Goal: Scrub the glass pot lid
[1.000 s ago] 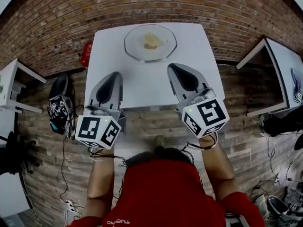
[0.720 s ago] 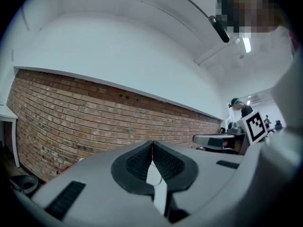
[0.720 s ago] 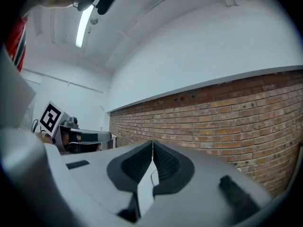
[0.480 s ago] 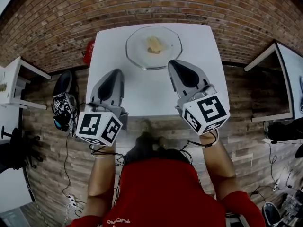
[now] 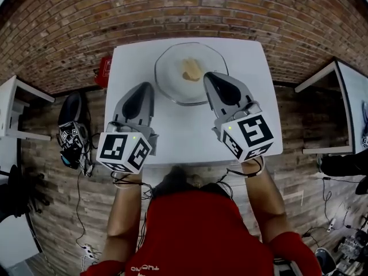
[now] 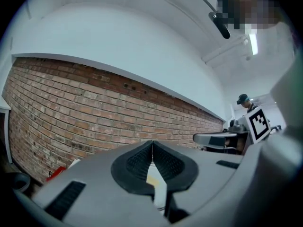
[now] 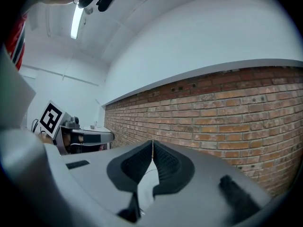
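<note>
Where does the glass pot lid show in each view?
Head view: glass pot lid at upper centre, on the far half of the white table; the right gripper overlaps its right side.
Left gripper view: not made out; the shut left gripper fills the foreground.
Right gripper view: not made out either.
Shared landmark: brick wall.
</note>
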Tool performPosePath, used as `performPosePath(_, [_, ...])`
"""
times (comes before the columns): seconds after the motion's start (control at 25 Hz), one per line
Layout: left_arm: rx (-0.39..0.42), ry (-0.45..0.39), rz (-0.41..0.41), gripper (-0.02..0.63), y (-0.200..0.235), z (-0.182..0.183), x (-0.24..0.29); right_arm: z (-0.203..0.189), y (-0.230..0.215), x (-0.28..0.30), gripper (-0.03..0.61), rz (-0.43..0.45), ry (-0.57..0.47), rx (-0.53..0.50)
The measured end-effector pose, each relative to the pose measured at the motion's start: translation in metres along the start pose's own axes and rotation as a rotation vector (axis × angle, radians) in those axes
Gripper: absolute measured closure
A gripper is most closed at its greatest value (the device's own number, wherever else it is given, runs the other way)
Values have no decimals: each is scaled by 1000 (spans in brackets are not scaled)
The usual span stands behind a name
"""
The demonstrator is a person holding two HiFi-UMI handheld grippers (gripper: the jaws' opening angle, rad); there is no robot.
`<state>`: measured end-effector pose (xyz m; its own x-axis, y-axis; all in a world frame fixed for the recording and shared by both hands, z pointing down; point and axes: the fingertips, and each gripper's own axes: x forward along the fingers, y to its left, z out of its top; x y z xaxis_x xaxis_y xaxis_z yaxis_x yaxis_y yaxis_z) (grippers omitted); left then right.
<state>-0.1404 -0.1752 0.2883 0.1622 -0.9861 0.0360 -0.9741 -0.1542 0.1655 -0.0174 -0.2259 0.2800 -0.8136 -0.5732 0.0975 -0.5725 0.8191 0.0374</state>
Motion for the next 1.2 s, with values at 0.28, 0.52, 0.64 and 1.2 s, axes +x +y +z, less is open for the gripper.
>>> performPosePath(0.28, [-13,56,-31,594,50,-14,43,-14,-8,65,548,-31,53,-7])
performPosePath(0.52, [-41,115,-62,594,80,-37,73,-31,-16,105,548,-69,111,-26])
performPosePath(0.64, [-46,141,-73,594,90,-47,86,-39,-22,119,548,-90,137,-31])
performPosePath(1.2, [-181,322,11,591,133,-114,130,-136,-77,158,545,-108,437,2])
